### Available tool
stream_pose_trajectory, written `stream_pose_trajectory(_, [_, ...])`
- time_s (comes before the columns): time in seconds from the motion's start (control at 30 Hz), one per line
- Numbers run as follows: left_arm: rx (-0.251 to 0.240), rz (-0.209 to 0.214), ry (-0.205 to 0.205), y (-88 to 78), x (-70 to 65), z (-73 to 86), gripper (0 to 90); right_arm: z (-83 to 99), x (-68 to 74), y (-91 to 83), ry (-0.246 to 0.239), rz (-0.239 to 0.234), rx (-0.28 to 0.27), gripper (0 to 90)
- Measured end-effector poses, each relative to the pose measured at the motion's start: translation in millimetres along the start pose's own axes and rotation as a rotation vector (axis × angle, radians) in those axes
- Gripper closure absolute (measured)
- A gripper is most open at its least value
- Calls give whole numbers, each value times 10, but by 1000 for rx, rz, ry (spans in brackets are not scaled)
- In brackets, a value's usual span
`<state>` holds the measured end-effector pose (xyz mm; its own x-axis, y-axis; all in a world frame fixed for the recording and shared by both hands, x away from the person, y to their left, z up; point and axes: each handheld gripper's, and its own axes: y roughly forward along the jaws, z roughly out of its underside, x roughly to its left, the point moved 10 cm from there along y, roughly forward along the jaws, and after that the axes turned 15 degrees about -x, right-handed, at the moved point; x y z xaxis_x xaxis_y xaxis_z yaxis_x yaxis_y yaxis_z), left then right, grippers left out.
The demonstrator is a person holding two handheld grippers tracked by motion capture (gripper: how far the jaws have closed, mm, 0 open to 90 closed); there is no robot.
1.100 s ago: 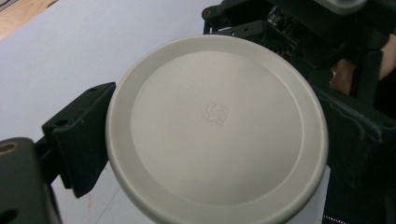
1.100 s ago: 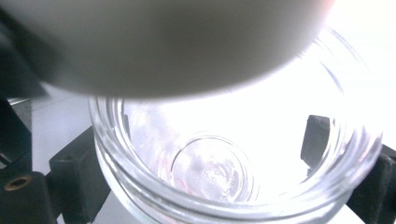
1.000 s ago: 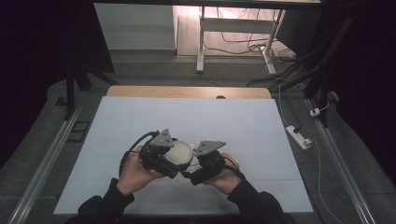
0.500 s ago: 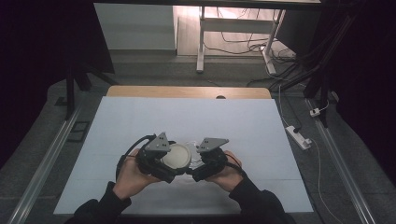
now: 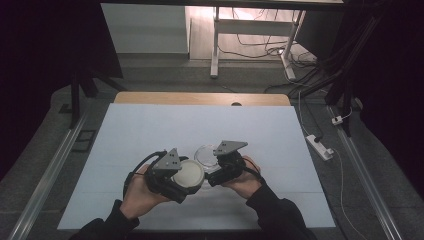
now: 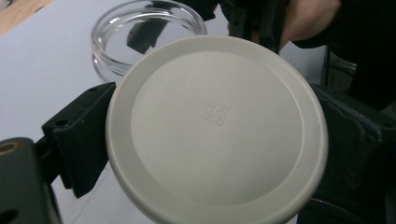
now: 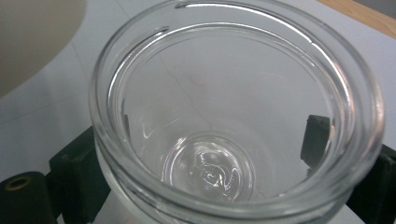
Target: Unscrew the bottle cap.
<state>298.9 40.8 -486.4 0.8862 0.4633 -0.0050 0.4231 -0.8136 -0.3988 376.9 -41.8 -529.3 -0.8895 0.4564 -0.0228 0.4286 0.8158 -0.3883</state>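
Glass jar (image 7: 233, 116) sits clamped in the right hand-held gripper (image 5: 220, 167), its black jaws pressed against the wall on both sides; it is clear, thick-rimmed and round-mouthed, with a small raised swirl in the middle of its base and nothing inside. In the high view the open mouth of the jar (image 5: 206, 152) lies near the counter's (image 5: 150, 130) front edge, just at 1 o'clock from the lid (image 5: 187, 172). That lid (image 6: 215, 126) is pinched edge to edge by the left hand-held gripper (image 5: 172, 175), one jaw on each side. It is a matte off-white disc with a broad flat rim, a slightly domed centre and a small square mark embossed in the middle. From the left gripper view the jar (image 6: 144, 37) stands at 11 o'clock behind the lid, close but apart from it. The counter is covered in pale white, with a wooden strip along its far edge.
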Motion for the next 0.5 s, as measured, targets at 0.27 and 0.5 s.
stream_pose_trajectory(0.27, [8,21,-5,20,-67,88,78,-12,-107,41,10,18,2,67])
stream_pose_trajectory(0.5, [12,36,-21,60,-110,181,78,-11,-178,68,18,32,5,67])
